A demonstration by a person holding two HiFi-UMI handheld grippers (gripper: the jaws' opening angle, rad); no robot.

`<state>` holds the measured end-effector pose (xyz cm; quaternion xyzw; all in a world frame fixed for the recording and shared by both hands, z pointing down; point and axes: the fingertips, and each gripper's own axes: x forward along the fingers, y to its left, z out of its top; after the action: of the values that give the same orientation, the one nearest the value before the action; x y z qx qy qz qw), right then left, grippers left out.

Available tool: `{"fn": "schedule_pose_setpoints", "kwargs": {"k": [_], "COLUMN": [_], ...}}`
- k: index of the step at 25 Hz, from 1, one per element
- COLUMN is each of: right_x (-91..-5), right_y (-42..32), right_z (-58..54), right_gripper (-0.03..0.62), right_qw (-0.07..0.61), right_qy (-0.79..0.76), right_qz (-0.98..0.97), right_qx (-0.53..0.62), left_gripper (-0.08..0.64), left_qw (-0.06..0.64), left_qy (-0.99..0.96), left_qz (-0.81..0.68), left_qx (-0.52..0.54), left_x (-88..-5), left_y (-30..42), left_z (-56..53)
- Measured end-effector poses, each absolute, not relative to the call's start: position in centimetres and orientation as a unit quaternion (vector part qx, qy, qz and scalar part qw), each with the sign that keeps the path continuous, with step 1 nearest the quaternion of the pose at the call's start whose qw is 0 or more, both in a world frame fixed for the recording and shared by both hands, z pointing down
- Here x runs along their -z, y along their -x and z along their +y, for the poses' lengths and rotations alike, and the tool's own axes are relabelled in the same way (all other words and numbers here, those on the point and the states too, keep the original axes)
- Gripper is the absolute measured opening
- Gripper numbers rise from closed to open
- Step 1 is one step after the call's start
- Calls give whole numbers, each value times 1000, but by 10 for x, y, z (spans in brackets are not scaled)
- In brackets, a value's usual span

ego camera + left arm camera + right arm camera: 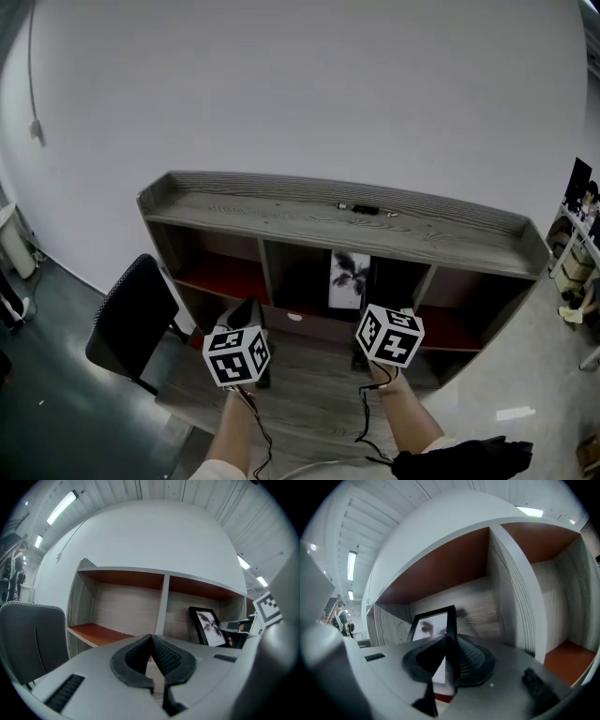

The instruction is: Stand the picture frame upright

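Note:
The black picture frame (348, 279) with a dark leaf print stands upright in the middle compartment of the grey shelf unit (441, 239). My right gripper (368, 302) reaches in at the frame's right side. In the right gripper view the frame (432, 624) has its right edge clamped between the pads, so that gripper (449, 641) is shut on it. My left gripper (250, 317) hovers to the left over the desk. Its jaws (151, 639) are shut with nothing between them. From there the frame (209, 627) shows leaning back slightly against the compartment's rear wall.
A black chair (131, 319) stands left of the shelf unit. A small dark object (364, 209) lies on the shelf's top board. The left compartment has a red-brown floor (96, 632). A grey wooden desk (309, 389) runs in front. Dark cloth (469, 459) lies near my right arm.

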<state>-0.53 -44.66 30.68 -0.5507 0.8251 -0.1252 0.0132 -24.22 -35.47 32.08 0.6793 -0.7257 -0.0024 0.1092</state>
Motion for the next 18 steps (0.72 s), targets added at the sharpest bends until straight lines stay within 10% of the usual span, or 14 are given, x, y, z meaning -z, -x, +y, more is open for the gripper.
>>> {"fn": "schedule_pose_setpoints", "kwargs": {"k": [18], "right_x": [-319], "right_y": [23], "right_z": [-489], "right_gripper": [81], "right_qw": [4], "right_qy": [572], "right_qz": [810], "right_qx": [132], "left_gripper": [12], "left_qw": [125], "left_qy": [-671], "left_qz": [-731], "left_qx": [3], "left_x": [-337], "left_y": [270], "left_z": [-379]}}
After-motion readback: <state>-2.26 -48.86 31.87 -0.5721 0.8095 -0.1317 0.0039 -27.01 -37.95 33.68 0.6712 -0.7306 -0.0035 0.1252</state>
